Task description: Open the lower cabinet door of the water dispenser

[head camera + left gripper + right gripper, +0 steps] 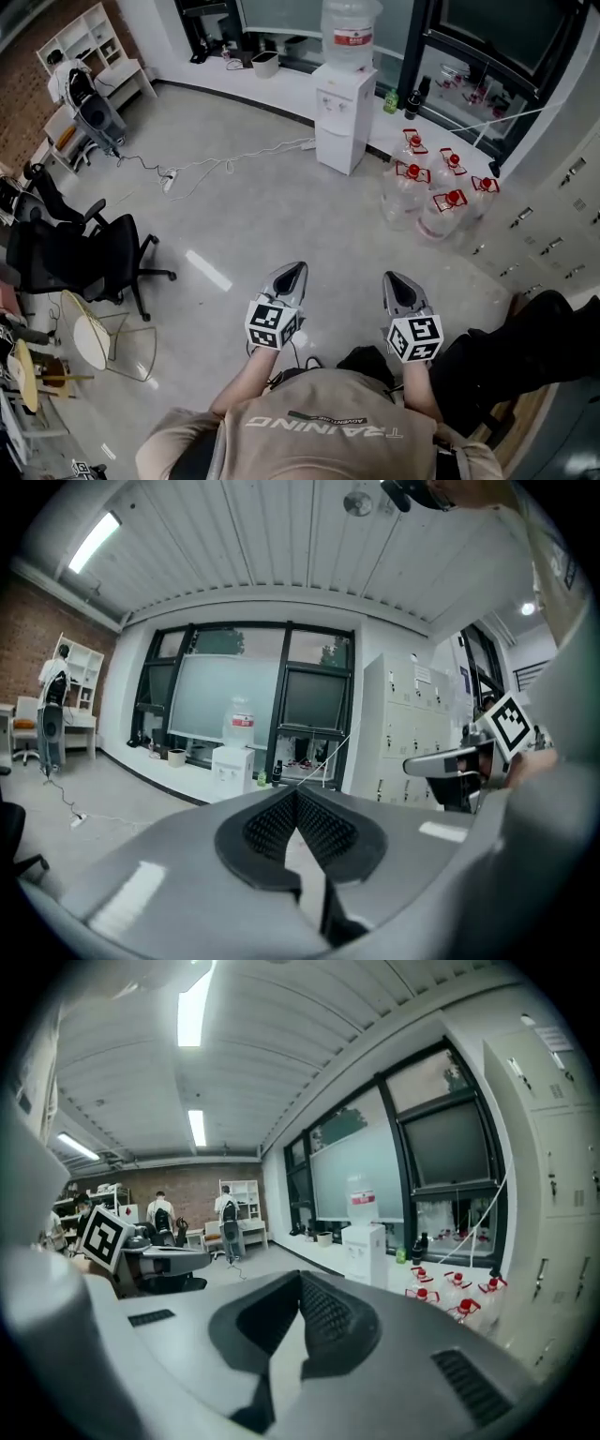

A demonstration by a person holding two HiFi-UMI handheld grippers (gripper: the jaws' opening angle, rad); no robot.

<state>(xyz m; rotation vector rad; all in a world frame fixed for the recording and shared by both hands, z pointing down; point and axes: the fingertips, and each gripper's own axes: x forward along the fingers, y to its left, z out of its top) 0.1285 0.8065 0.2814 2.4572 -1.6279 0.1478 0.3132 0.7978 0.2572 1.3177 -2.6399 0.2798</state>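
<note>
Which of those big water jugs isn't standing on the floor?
The jug atop the white water dispenser; the red-capped jugs sit on the floor beside it.

1 water disp (339, 127), 5 jugs (448, 212), 2 grippers (298, 268) (388, 277)

White water dispenser (342, 127); red-capped clear bottles (437, 217); grey floor (281, 216); black office chair (70, 258)

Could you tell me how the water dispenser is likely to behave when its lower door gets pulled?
It is probably top-heavy: the water dispenser is a tall, narrow cabinet carrying a large bottle, so a sharp tug might rock it. Nothing visible braces it, so it could also slide slightly.
</note>
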